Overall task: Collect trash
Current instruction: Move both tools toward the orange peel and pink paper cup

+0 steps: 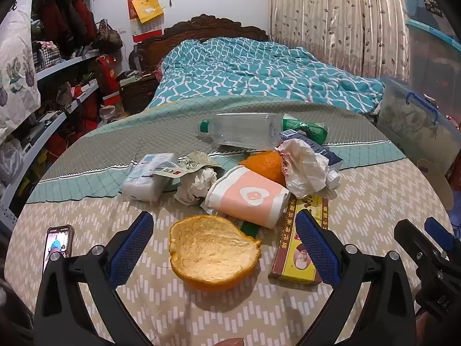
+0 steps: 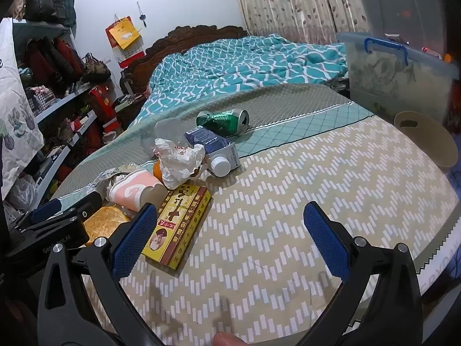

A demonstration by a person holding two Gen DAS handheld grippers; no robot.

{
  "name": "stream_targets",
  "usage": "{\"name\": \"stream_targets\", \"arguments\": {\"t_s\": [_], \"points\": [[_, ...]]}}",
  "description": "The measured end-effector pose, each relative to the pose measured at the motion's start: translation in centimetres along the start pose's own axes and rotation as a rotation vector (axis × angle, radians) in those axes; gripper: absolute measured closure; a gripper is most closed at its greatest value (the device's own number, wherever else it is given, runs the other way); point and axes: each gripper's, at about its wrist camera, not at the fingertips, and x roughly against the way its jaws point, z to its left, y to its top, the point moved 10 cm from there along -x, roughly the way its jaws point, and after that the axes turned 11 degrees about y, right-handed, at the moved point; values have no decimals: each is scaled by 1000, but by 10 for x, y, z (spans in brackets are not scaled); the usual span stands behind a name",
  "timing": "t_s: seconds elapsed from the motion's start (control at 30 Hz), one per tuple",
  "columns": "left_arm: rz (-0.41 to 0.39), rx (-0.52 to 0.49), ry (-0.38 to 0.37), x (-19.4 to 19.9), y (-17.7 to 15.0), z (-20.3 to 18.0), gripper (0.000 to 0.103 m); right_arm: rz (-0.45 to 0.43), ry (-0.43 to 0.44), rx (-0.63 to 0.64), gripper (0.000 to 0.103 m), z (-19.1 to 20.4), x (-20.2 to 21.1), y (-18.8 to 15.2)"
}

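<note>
A pile of trash lies on the bedspread (image 1: 360, 207). Nearest is a hollow orange peel (image 1: 213, 255), lying between the open jaws of my left gripper (image 1: 224, 230) without touching the pads. Behind it are a pink and white paper cup (image 1: 250, 199), crumpled white paper (image 1: 302, 167), a tissue pack (image 1: 147, 176), a clear plastic bottle (image 1: 245, 129) and a yellow and brown box (image 1: 302, 248). My right gripper (image 2: 230, 219) is open over bare bedspread, its left finger beside the same box (image 2: 181, 225). A crushed green can (image 2: 223, 121) and a blue carton (image 2: 213, 144) lie farther back.
A phone (image 1: 59, 243) lies at the left on the bedspread. A teal quilt (image 1: 259, 69) covers the far bed. Shelves (image 1: 66, 66) packed with bags stand at the left. A clear storage bin (image 2: 397, 75) and a cream plastic piece (image 2: 429, 138) are at the right.
</note>
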Motion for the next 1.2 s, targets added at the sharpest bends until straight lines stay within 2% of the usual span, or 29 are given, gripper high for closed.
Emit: {"name": "stream_targets", "arguments": {"t_s": [0.23, 0.4, 0.47, 0.67, 0.8, 0.9, 1.2], "points": [[-8, 16, -17, 1, -1, 1, 9, -8, 6, 2, 3, 1, 1, 1], [-102, 31, -34, 19, -8, 7, 9, -92, 18, 16, 3, 5, 20, 9], [-107, 32, -49, 20, -15, 12, 9, -116, 29, 24, 3, 8, 27, 11], [-106, 155, -119, 31, -35, 35, 9, -146, 43, 24, 3, 14, 42, 5], [-182, 236, -272, 53, -33, 39, 9, -109, 111, -4, 3, 18, 32, -2], [-207, 232, -369, 63, -32, 29, 9, -87, 122, 12, 3, 23, 29, -6], [-134, 223, -402, 52, -38, 23, 9, -82, 157, 45, 3, 33, 25, -5]]}}
